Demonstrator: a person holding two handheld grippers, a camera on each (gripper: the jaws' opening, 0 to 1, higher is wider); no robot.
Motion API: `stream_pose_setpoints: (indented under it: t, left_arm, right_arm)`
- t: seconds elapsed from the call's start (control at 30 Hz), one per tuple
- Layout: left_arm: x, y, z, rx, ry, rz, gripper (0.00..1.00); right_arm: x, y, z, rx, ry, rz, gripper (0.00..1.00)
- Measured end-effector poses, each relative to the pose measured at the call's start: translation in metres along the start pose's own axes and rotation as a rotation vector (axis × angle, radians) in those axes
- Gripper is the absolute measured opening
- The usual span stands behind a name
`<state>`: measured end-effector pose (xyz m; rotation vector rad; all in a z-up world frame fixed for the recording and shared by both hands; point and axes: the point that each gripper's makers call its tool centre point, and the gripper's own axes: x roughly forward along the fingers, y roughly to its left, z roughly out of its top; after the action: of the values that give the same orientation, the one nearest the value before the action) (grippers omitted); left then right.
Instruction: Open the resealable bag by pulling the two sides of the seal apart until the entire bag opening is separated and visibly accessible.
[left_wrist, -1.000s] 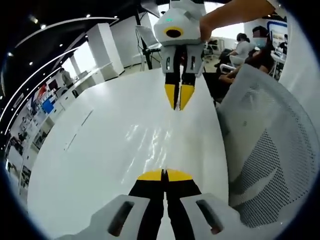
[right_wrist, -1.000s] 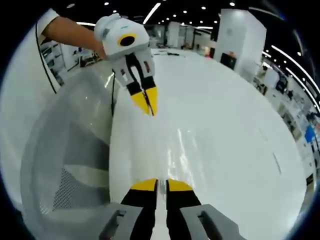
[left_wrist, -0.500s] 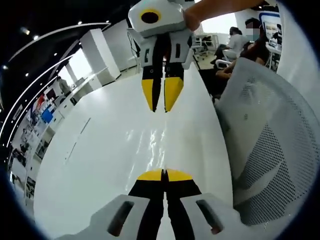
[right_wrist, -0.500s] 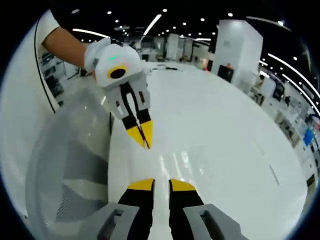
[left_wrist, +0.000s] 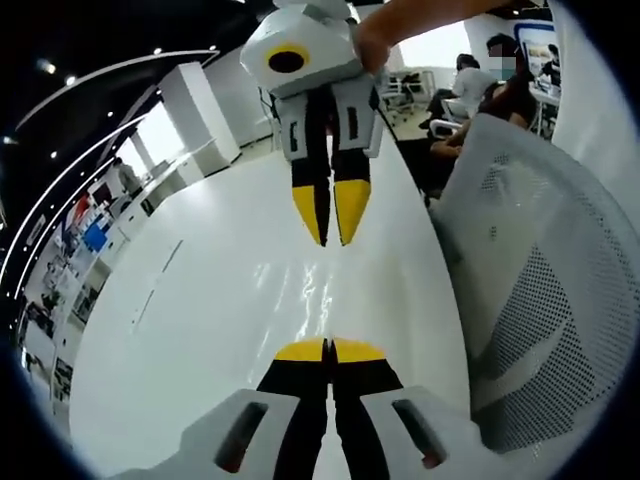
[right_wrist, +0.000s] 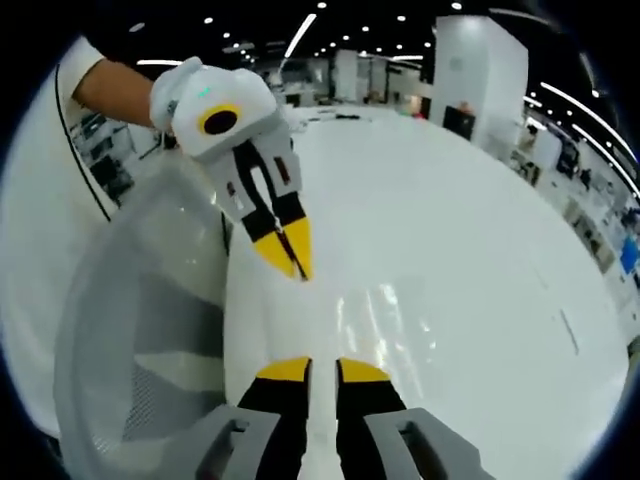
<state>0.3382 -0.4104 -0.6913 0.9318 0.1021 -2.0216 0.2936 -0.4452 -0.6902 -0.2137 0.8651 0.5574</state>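
**Hovering both claws over the bag, tips facing each other**

Looking along the left claw (left_wrist: 328, 350) in the left gripper view, its yellow tips are pressed together with no gap showing. Whether any plastic is caught between them I can't tell. The right claw (left_wrist: 330, 215) points back at it from the top of the view, with its tips just a sliver apart.

The right gripper view agrees: the right claw (right_wrist: 323, 370) has a narrow slot between its tips with white counter (right_wrist: 480, 250) showing through. The left claw (right_wrist: 292, 258) comes in from the upper left, closed to a point.

The bag (left_wrist: 305, 285) is see-through and hard to make out. It's basically a crinkly, shiny patch lying flat on the counter (left_wrist: 200, 300) between the two claws. The same glints (right_wrist: 370, 310) show in the right gripper view. I can't pick out the seal.

A mesh chair (left_wrist: 530, 300) sits right beside the counter edge.
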Motion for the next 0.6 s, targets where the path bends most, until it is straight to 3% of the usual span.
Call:
stream_pose_setpoints:
  t: [0.17,0.6]
  left_arm:
    - [0.000,-0.002,0.005,0.017,-0.020,-0.005,0.00]
    - [0.000,-0.007,0.000,0.015,-0.025,-0.019,0.00]
  right_arm:
    - [0.009,0.010,-0.005,0.064,0.020,0.057,0.04]
    - [0.019,0.017,-0.011,0.091,0.049,0.076,0.00]
